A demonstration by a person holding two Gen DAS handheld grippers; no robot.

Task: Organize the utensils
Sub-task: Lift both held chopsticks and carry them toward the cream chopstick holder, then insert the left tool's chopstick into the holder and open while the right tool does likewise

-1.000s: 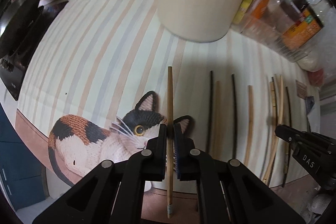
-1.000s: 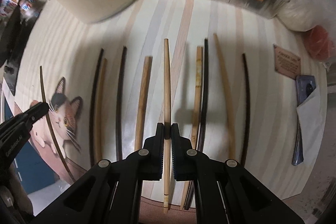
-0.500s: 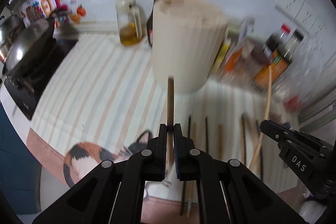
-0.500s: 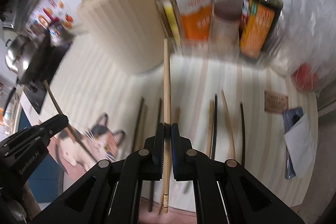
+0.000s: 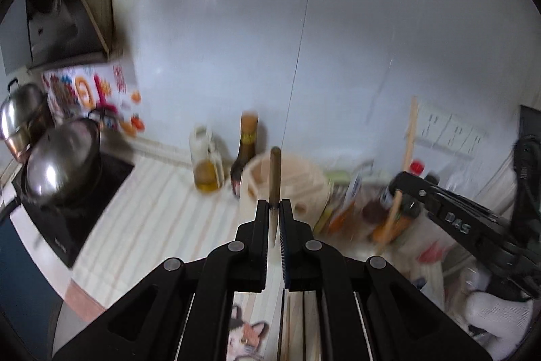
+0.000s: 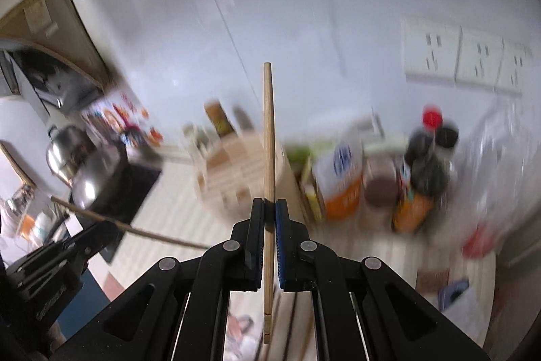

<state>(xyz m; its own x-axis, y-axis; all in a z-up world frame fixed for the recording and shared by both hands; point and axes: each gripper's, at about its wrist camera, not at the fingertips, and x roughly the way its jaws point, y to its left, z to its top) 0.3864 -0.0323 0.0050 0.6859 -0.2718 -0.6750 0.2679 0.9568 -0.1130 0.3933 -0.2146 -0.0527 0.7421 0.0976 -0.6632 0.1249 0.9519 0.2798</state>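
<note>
Both grippers pinch one chopstick each, high over the holder.
Left gripper (image 5: 274, 208) and right gripper (image 6: 269, 208) point sticks (image 5: 275, 175) (image 6: 268, 158) at the holder (image 5: 287, 181), ahead and below; left looks nearer.

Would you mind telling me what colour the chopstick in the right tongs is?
Light tan wood chopstick, clearest in the right wrist view.

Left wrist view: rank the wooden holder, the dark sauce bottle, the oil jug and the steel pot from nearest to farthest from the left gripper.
1. Wooden holder, just beyond the left gripper, centre.
2. Dark sauce bottle, behind the holder's left edge.
3. Oil jug, left of the bottle; these two are nearly level.
4. Steel pot, far left by the stove.
</note>
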